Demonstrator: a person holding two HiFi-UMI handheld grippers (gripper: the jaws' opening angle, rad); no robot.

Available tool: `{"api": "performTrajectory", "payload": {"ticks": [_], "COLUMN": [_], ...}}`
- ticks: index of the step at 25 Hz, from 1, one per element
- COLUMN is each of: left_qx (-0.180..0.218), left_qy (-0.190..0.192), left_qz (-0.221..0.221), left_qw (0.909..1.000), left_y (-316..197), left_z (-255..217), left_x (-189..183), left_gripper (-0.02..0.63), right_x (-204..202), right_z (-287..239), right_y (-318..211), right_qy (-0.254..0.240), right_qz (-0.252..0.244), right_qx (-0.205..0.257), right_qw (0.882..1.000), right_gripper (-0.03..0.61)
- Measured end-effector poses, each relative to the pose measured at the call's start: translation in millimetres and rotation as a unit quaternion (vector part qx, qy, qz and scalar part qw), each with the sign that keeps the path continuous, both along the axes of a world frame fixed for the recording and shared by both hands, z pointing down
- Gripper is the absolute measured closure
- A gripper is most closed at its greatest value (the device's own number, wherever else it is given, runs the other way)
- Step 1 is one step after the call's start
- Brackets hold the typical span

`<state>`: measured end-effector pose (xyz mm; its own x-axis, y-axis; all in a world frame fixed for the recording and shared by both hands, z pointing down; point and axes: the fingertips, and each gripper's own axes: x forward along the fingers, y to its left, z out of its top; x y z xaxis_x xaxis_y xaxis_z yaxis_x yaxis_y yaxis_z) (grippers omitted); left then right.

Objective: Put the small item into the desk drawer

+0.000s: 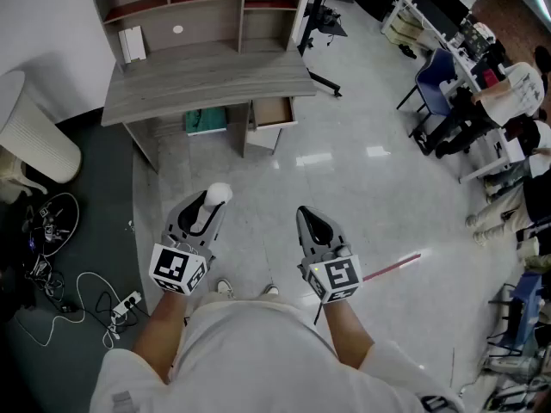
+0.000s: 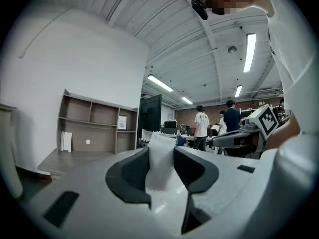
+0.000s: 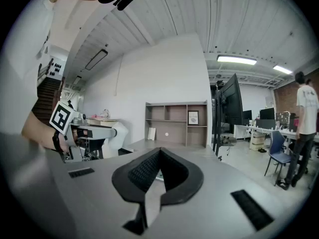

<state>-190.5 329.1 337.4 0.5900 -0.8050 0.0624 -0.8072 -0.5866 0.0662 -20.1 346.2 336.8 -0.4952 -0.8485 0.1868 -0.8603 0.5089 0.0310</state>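
The left gripper (image 2: 161,152) has its jaws set wide, both pads pressed on a small white item (image 2: 160,166) that stands upright between them and pokes past the tips. It looks like soft cloth, though the view is too blurred to be sure. The right gripper (image 3: 159,154) has its jaws closed tip to tip, with nothing between them. In the head view the desk (image 1: 207,76) lies at twelve o'clock from both grippers, its drawer (image 1: 273,112) open, well apart from the item.

Approach: bare floor (image 1: 344,188) runs up to desk (image 1: 207,76) | drawer (image 1: 274,111) pulled out past desktop edge, open from above | left: cables (image 1: 52,222), white bin (image 1: 34,140) | right: chairs (image 1: 435,84)
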Motion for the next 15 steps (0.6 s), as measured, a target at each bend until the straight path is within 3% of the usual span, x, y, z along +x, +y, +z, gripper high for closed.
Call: {"api": "performTrajectory", "payload": {"ticks": [7,15], "left_qx": [-0.016,-0.068], "left_qy": [0.007,0.013], "left_qz": [0.015,0.067], "left_qw": [0.9997,0.9954], "left_y": [-7.2,-17.3], "left_z": [15.5,62.1], "left_x": [-11.2,-15.7], "left_gripper": [0.457,0.457], "right_x": [-12.7,-25.2], "right_z": [24.7,62.7], "right_y": [-12.0,-22.6], "right_qy": [-0.037,-0.016], "right_qz": [0.0,0.036], "right_qx": [-0.038,-0.084], "right_qw": [0.999,0.996], "right_gripper": [0.581,0.581]}}
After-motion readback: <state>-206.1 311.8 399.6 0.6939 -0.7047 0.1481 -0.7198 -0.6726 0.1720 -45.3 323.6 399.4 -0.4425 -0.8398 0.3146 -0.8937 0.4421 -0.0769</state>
